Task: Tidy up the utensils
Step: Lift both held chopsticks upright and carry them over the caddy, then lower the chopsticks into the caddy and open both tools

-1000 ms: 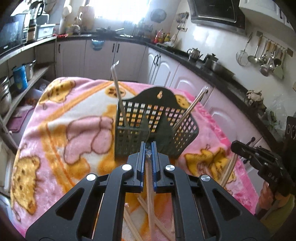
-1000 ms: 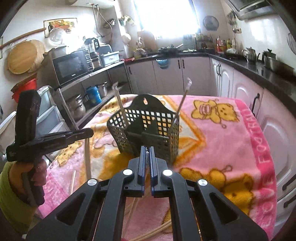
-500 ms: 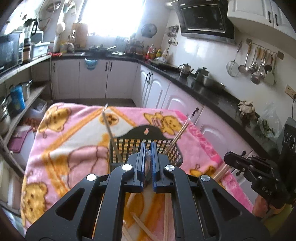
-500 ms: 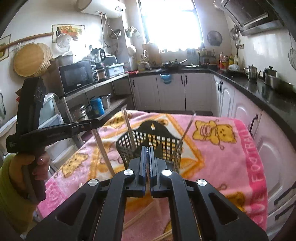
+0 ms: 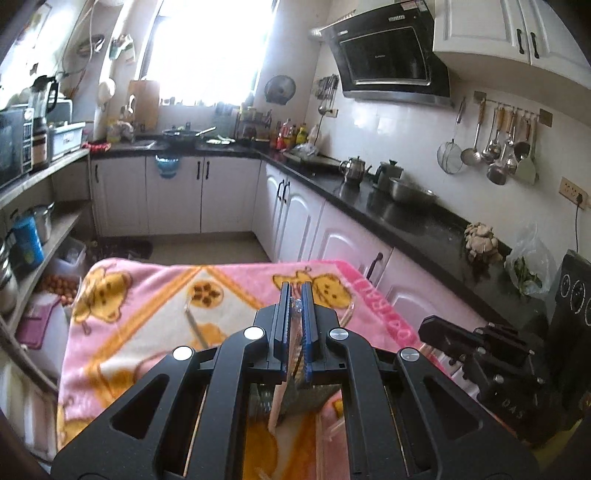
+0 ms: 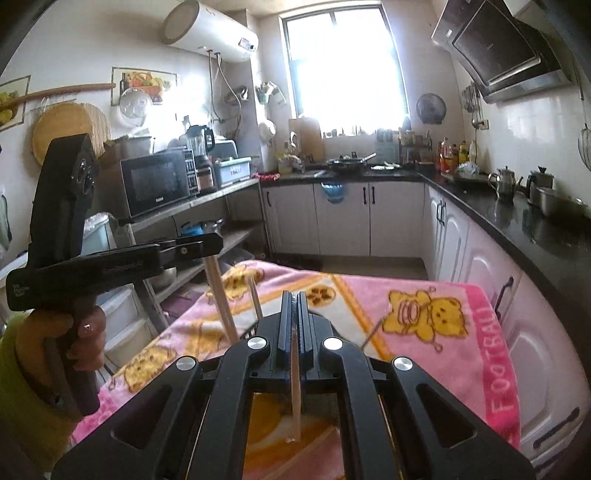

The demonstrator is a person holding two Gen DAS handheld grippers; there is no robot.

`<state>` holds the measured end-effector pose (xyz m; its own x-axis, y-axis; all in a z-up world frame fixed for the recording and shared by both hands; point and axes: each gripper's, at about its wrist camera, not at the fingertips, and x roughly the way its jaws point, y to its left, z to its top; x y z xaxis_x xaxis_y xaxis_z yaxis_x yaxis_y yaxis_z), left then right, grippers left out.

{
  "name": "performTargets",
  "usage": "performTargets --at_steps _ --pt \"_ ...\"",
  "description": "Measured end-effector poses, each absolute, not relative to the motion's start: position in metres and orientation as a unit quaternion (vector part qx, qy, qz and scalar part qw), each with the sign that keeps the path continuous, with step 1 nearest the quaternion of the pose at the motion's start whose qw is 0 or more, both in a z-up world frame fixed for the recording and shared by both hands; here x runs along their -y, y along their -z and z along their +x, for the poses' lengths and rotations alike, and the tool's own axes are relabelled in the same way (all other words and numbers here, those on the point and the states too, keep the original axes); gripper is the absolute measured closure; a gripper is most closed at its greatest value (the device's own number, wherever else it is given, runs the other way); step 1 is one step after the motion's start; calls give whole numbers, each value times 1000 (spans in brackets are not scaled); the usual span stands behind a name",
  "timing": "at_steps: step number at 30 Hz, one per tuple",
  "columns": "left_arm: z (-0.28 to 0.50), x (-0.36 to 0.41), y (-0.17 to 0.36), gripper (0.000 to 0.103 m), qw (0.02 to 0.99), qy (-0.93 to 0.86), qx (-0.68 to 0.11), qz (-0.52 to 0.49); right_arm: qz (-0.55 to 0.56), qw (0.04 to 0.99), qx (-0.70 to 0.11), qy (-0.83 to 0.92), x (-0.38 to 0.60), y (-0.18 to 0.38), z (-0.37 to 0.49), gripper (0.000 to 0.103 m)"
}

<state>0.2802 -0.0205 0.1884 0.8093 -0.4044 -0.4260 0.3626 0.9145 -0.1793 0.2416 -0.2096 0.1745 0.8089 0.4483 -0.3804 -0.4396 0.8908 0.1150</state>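
Chopstick [image 6: 295, 387] pinched in right gripper [image 6: 294, 325], another [image 5: 282, 398] pinched in left gripper [image 5: 295, 325]; best lower each vertically, tip first, into basket [image 5: 295, 400].

— What room is this?
— A kitchen: white cabinets [image 5: 229, 195], black worktop [image 5: 406, 218], a bright window [image 6: 347, 70] that washes out the view.
— On the walls?
— White tiles, a range hood [image 5: 388, 62], perhaps a water heater [image 6: 210, 33].
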Motion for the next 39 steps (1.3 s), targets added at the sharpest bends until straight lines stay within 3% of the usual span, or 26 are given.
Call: performTargets --at_steps 10,16,39 --pt "303 26 -224 102 959 198 -194 -58 28 962 -159 -220 213 -216 270 100" --pt "321 29 -213 102 958 196 -200 -71 27 968 -142 -203 218 -225 288 100" --pt "360 37 -131 102 936 211 -261 -102 47 955 -218 -197 218 -153 330 100"
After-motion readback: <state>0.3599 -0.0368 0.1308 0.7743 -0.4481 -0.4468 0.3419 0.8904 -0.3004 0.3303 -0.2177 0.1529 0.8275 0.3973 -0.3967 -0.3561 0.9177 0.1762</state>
